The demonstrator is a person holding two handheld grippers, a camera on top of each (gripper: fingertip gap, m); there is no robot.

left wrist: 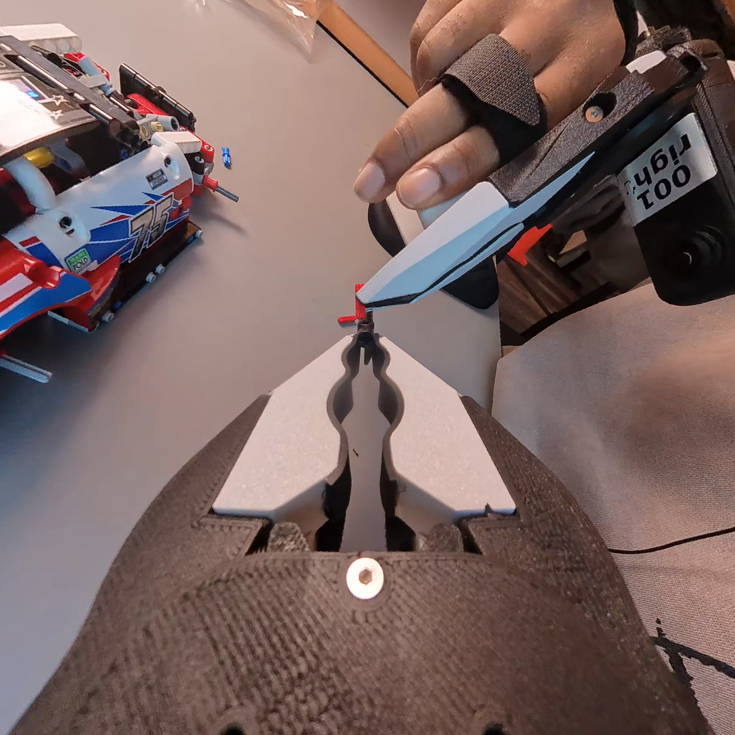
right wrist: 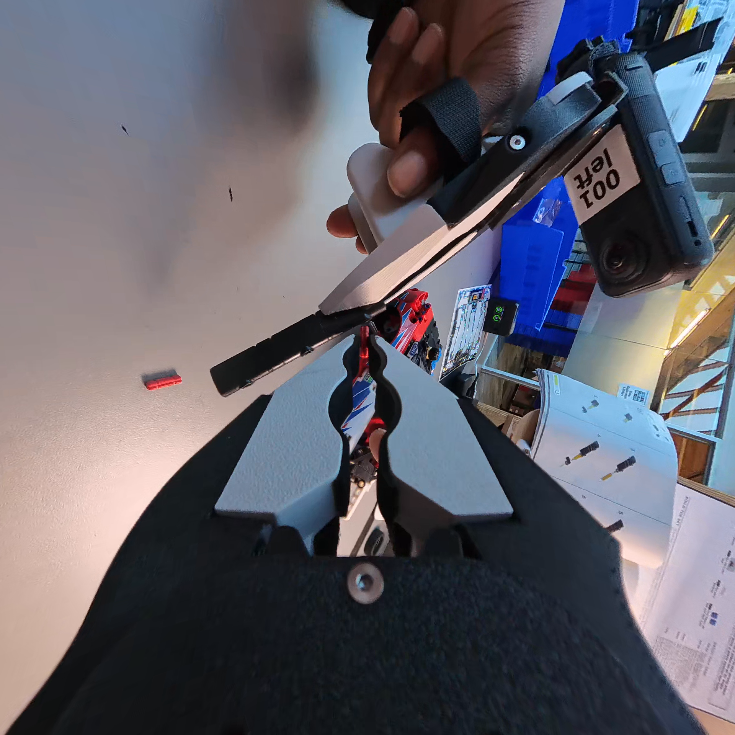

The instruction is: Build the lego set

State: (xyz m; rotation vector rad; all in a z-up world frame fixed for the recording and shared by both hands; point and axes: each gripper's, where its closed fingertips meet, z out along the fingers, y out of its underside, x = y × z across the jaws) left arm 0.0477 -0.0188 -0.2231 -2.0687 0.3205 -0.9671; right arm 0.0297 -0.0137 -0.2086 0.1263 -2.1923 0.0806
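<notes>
In the left wrist view my left gripper [left wrist: 365, 339] is shut on a long black Lego beam [left wrist: 366, 330], seen end-on at its tips. My right gripper [left wrist: 364, 305] comes in from the upper right, shut on a small red pin piece [left wrist: 353, 316] that touches the beam's end. In the right wrist view my right gripper [right wrist: 364, 337] pinches the red piece [right wrist: 363, 347], and the left gripper [right wrist: 352, 312] holds the black beam [right wrist: 274, 356], which sticks out to the left. The red, white and blue race car model [left wrist: 95, 222] stands on the table at the left.
A small blue pin [left wrist: 226, 156] and a grey axle [left wrist: 226, 193] lie on the grey table [left wrist: 278, 179] beside the car. A loose red brick [right wrist: 163, 381] lies on the table. An open instruction booklet [right wrist: 596, 457] is at the right, and blue bins [right wrist: 533, 254] stand behind it. Less than 4 cm separates the two grippers' tips.
</notes>
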